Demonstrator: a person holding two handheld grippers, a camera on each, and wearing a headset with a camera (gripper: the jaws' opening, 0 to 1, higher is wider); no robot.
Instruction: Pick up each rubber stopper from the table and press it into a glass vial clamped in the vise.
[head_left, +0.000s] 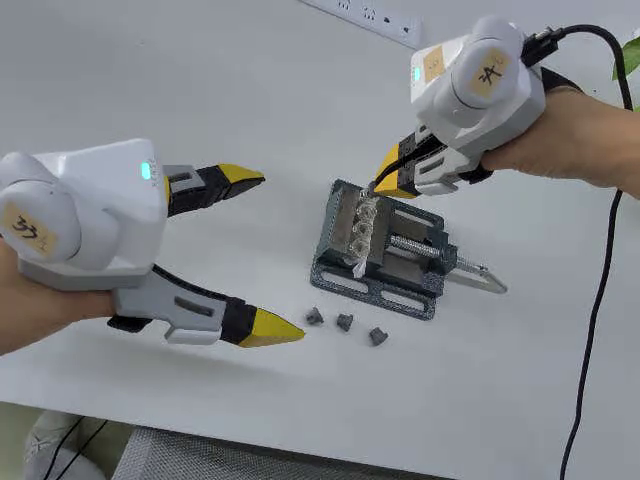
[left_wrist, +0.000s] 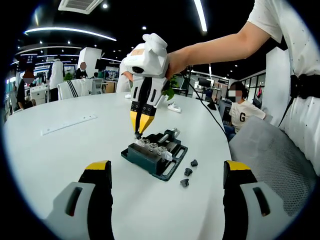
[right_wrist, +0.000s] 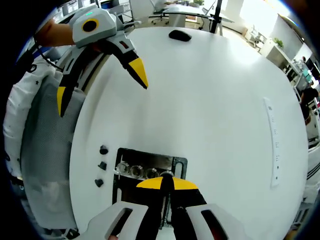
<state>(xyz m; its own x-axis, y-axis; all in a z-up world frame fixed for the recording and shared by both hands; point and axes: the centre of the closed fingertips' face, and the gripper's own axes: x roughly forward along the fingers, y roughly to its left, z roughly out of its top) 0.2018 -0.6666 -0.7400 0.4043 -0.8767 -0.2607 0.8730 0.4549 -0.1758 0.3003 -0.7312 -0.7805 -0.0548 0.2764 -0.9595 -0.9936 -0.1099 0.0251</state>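
Judging the three rubber stoppers (head_left: 345, 322) small, light and soft; they lie loose on the tabletop (head_left: 200, 80) just beside the vise (head_left: 335, 275), best pinched across the sides. The glass vials (head_left: 362, 225), clamped in a row, look empty and fragile. Right gripper (head_left: 378, 187) closed over the end vial, left gripper (head_left: 281, 255) wide open.

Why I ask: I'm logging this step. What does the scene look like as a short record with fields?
left: yellow-tipped left gripper, open, empty, held apart from the vise
right: yellow-tipped right gripper, jaws together, tips down at the end vial farthest from the loose stoppers
vise: dark grey metal vise on white table
vials: row of clear glass vials, clamped upright
loose: three small dark grey rubber stoppers on the table beside the vise
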